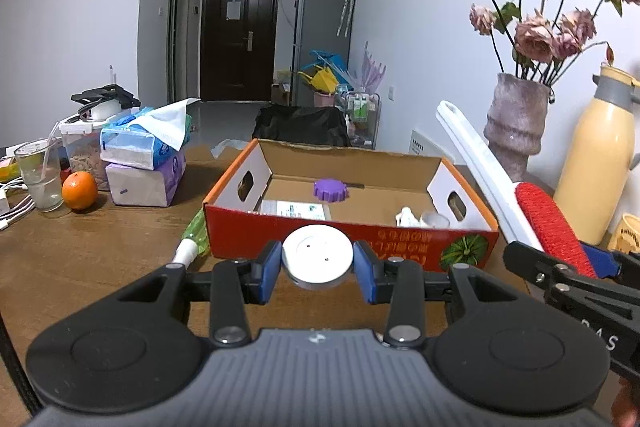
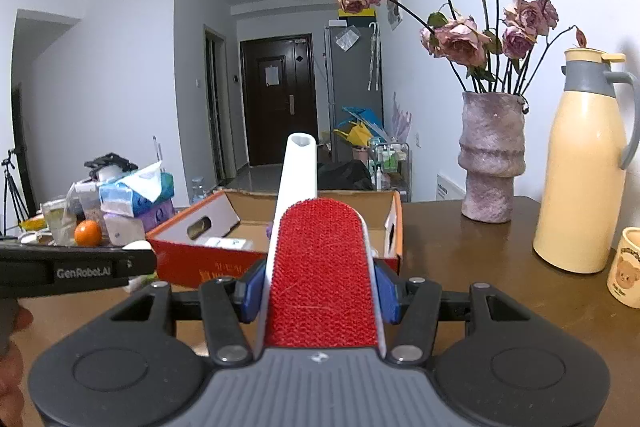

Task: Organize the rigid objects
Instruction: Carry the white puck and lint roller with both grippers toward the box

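My left gripper is shut on a round white disc, held above the table just in front of the red cardboard box. Inside the box lie a purple ridged cap, a flat white packet and small white pieces. My right gripper is shut on a lint brush with a red pad and a long white handle pointing toward the box. In the left wrist view the brush and right gripper sit at the right of the box.
On the brown table stand a vase of dried roses, a cream thermos jug and a bear mug at the right. Tissue packs, an orange, a glass and cables lie at the left. A green-wrapped item lies left of the box.
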`<control>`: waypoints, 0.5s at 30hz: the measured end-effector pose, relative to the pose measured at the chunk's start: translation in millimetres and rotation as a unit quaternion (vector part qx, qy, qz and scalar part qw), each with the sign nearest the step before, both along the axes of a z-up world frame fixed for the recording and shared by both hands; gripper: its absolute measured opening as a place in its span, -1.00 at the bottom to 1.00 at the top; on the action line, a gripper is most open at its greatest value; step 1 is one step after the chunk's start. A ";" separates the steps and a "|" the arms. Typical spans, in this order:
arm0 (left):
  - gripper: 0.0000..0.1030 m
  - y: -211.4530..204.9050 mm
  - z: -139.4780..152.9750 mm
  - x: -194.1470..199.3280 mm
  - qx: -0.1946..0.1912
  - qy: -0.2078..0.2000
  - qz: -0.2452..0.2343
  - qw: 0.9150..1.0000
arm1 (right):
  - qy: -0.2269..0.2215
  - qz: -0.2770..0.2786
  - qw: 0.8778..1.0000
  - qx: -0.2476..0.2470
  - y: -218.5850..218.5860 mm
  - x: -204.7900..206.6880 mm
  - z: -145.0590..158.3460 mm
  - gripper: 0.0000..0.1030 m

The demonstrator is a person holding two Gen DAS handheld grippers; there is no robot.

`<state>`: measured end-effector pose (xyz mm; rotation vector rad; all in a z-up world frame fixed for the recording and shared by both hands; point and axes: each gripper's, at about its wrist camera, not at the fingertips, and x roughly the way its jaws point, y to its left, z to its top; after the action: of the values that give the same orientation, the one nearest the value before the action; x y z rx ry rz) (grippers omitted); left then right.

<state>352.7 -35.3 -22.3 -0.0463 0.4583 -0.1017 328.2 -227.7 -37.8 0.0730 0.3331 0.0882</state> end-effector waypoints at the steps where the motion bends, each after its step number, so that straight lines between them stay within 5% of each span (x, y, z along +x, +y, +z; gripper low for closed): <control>1: -0.21 0.1 0.7 2.4 -0.003 0.000 0.001 1.000 | -0.001 0.001 1.000 0.001 0.6 2.3 0.4 0.06; 15: -0.21 3.5 3.4 42.0 -0.023 -0.002 0.014 1.000 | -0.003 -0.002 1.000 0.028 3.1 47.2 -0.3 0.06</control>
<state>394.7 -31.8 -18.9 -0.0977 0.4519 -0.0847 375.4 -224.6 -38.1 0.1294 0.3250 0.0948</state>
